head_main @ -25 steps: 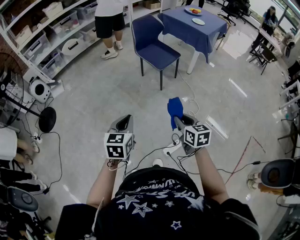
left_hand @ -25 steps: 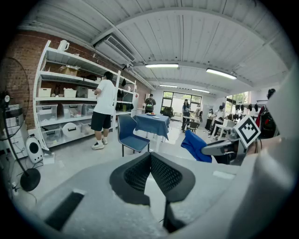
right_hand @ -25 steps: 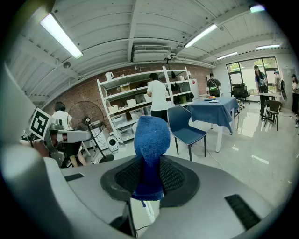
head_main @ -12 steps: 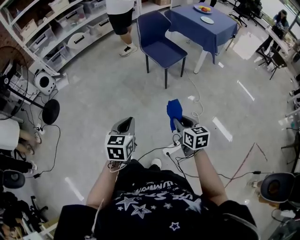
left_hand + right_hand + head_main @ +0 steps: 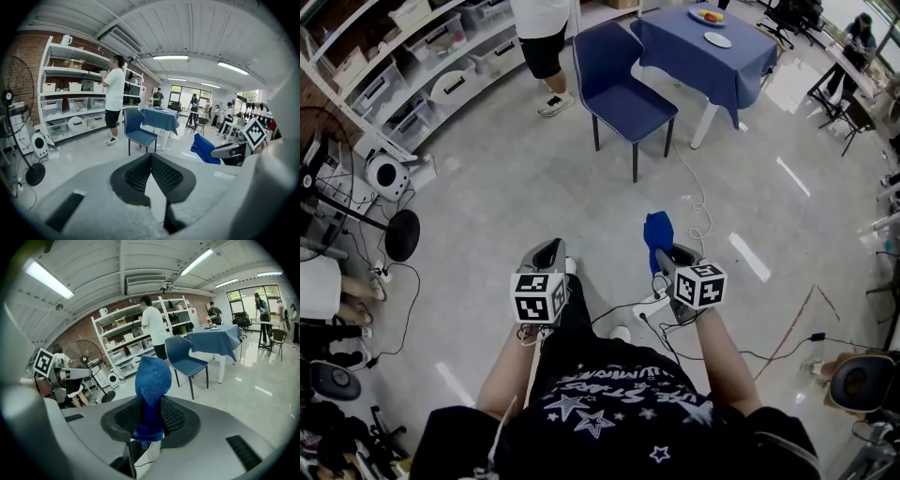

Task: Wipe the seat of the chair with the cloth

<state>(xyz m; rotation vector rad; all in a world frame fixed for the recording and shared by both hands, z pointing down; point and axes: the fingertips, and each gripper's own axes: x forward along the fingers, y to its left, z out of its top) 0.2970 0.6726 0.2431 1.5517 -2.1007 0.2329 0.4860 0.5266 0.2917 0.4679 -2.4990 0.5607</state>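
Chair (image 5: 623, 89) nearer; right tongs (image 5: 662, 257) clamp cloth (image 5: 656, 232); left tongs (image 5: 551, 250) closed.

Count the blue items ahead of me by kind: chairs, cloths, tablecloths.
Blue chair: 1
Blue cloth: 1
Blue tablecloth: 1
Total: 3

No word, number or brand can be read. White lettering among stars runs across the person's dark shirt (image 5: 609, 394), but it is too small and distorted to make out. The left cube (image 5: 537, 297) on the left hand-held gripper (image 5: 549, 249) and the right cube (image 5: 700, 286) on the right hand-held gripper (image 5: 664, 256) bear only black-and-white square patterns, no letters.
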